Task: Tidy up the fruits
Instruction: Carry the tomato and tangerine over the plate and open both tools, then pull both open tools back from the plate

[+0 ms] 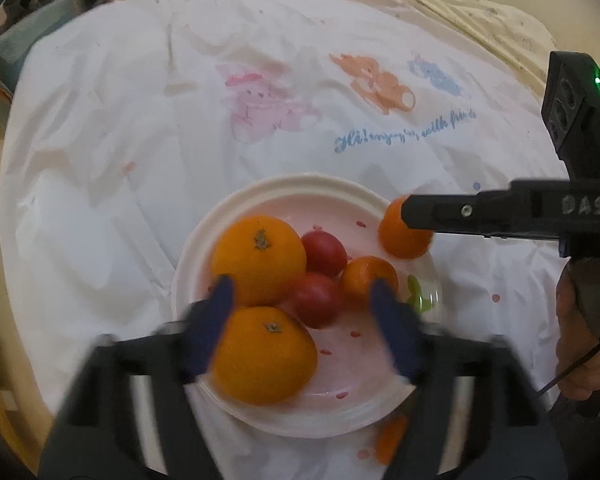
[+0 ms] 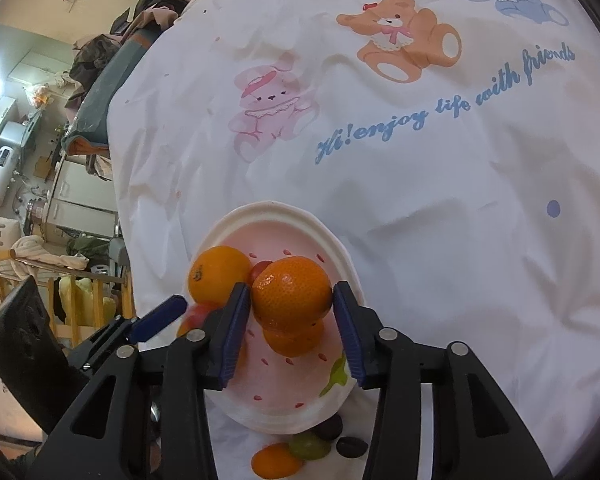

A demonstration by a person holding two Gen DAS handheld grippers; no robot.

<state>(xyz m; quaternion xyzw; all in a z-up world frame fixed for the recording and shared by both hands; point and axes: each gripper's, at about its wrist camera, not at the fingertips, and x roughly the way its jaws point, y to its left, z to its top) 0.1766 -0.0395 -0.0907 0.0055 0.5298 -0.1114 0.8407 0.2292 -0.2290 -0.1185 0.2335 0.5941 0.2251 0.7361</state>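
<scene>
A white plate with a pink centre lies on a bed sheet. On it are two large oranges, two red tomatoes and a small mandarin. My left gripper hangs open and blurred over the plate, with the nearer orange beside its left finger and free of the pads. My right gripper has a second mandarin between its blue pads, both touching its sides, above the plate. From the left wrist view this mandarin is at the plate's right rim.
The white sheet has printed bears and blue lettering. Below the plate lie a small orange fruit, a green grape and two dark round pieces. A hand holds the right gripper. A cluttered room lies beyond the bed's left edge.
</scene>
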